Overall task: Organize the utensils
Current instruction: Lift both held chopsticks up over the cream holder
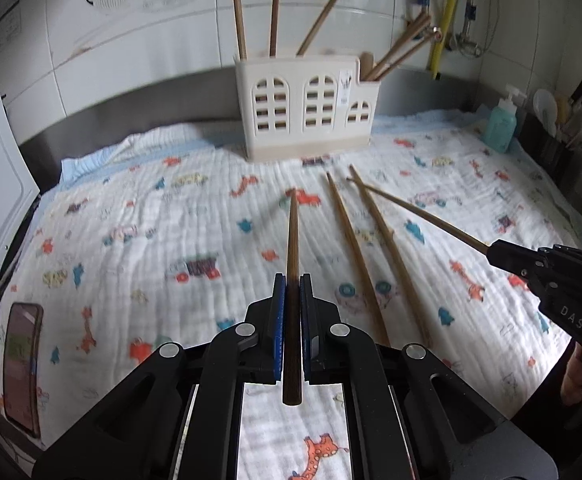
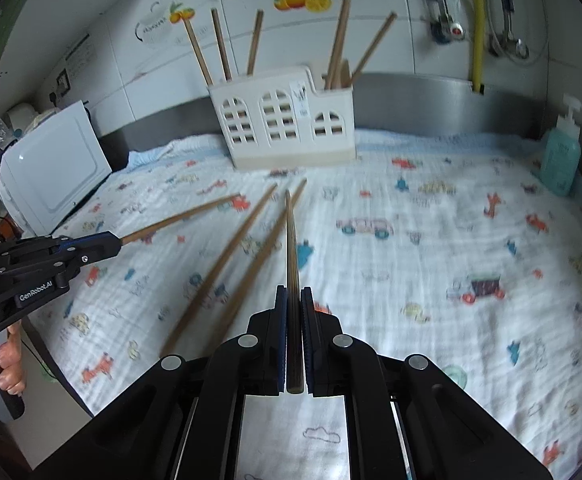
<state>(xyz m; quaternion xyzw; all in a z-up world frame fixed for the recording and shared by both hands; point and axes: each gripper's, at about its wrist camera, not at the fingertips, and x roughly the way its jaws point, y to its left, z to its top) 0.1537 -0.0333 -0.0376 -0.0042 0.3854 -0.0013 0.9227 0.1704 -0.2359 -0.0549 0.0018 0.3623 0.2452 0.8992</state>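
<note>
Left wrist: both tongs (image 1: 292,280) (image 2: 292,292) clamped tight, each gripping one chopstick (image 1: 292,240) (image 2: 292,240).

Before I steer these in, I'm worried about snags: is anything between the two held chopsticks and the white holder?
Nothing visible. Only bare cloth lies between each held chopstick and the holder; two loose chopsticks lie lower.

Matt wooden chopsticks (image 1: 357,248); crinkled cloth (image 1: 171,216) (soft); glossy tiles (image 1: 171,40).
</note>
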